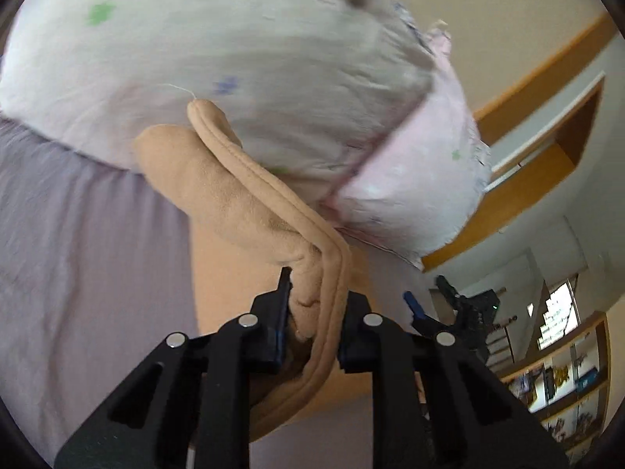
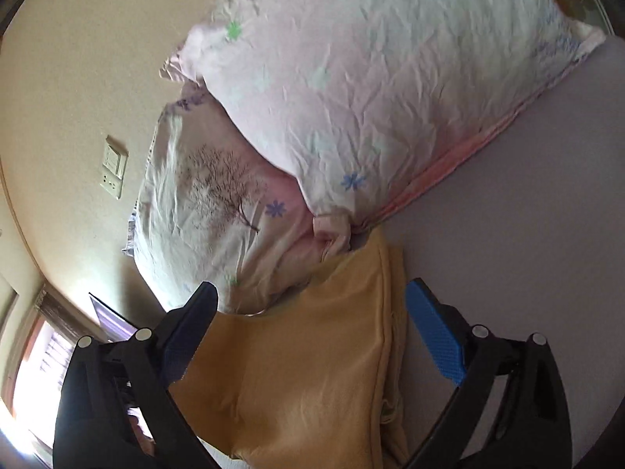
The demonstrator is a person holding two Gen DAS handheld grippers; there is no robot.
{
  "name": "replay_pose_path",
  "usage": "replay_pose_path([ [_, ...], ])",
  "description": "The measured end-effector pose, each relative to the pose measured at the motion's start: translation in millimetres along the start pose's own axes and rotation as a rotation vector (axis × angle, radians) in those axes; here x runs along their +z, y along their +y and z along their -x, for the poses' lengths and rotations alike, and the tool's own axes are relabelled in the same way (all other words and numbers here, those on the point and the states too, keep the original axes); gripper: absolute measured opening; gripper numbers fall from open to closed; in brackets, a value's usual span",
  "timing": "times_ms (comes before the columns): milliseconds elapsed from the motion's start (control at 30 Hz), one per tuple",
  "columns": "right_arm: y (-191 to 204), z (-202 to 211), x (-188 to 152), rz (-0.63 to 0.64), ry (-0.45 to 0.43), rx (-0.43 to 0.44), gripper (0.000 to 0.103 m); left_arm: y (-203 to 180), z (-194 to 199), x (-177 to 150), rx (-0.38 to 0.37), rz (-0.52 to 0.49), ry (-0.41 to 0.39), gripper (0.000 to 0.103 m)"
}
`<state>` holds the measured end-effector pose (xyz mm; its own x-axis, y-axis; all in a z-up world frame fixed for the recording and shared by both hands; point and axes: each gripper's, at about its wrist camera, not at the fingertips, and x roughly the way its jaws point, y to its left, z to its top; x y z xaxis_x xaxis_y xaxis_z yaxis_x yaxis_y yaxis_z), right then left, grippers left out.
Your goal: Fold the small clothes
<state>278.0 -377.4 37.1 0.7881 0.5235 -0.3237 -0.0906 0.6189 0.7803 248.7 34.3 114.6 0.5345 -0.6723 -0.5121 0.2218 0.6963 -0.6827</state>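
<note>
A small tan garment (image 1: 250, 211) with a stitched hem lies on the lilac bed sheet (image 1: 78, 258). My left gripper (image 1: 314, 312) is shut on its folded edge, the cloth pinched between the blue pads. In the right wrist view the same garment (image 2: 304, 359) looks yellow-tan and is spread flat on the sheet (image 2: 527, 203). My right gripper (image 2: 312, 312) is open and empty, its fingers on either side of the garment and above it. The right gripper also shows in the left wrist view (image 1: 441, 312).
Two pale floral pillows (image 2: 371, 78) (image 2: 218, 203) lie stacked just beyond the garment; one fills the top of the left wrist view (image 1: 234, 58). A wall with a switch plate (image 2: 113, 172) stands behind. Wooden shelves (image 1: 566, 383) are at the right.
</note>
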Motion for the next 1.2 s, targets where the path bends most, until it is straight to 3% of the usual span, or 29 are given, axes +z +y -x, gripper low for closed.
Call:
replay_pose_path([
  [133,-4,6,3,0.033,-0.024,-0.058,0.099,-82,-96,-16,-0.143,-0.085,0.153,0.023],
  [200,-8,5,3,0.033,-0.021,-0.082,0.099,-98,-132,-25,-0.231,-0.062,0.236,0.026],
  [233,-10,4,4,0.035,-0.015,-0.098,0.099,-102,-144,-29,-0.333,-0.027,0.274,0.026],
  [300,-14,3,4,0.056,0.010,-0.126,0.099,-101,-141,-29,-0.388,-0.013,0.260,0.032],
  [367,-20,-1,5,0.039,0.070,-0.126,0.099,-87,-111,-27,-0.302,-0.055,0.176,0.047],
  [433,-27,-6,2,-0.013,0.145,-0.111,0.099,-56,-82,-22,-0.128,-0.057,0.098,0.056],
  [533,-31,-16,-14,-0.038,0.285,-0.090,0.099,-7,-66,-24,0.053,0.011,0.114,0.058],
  [600,-29,-24,-23,-0.034,0.337,-0.108,0.099,14,-67,-29,0.107,0.052,0.147,0.060],
  [767,-26,-41,-37,-0.016,0.404,-0.131,0.094,22,-105,-49,0.141,0.043,0.254,0.065],
  [833,-26,-44,-42,-0.027,0.436,-0.084,0.065,23,-114,-54,0.124,0.051,0.245,0.068],
  [867,-25,-46,-46,-0.021,0.451,-0.073,0.063,22,-117,-54,0.111,0.045,0.245,0.067],
  [933,-22,-43,-52,0.005,0.429,-0.077,0.054,19,-124,-53,0.084,0.049,0.248,0.048],
  [1033,-7,-36,-56,0.023,0.411,-0.048,0.048,21,-104,-56,0.042,0.041,0.228,0.031],
  [1100,9,-35,-62,0.044,0.430,0.007,0.045,22,-70,-59,0.016,0.022,0.184,0.031],
  [1200,36,-44,-81,0.113,0.487,0.046,0.046,21,-26,-65,0.076,-0.053,0.112,0.038],
])
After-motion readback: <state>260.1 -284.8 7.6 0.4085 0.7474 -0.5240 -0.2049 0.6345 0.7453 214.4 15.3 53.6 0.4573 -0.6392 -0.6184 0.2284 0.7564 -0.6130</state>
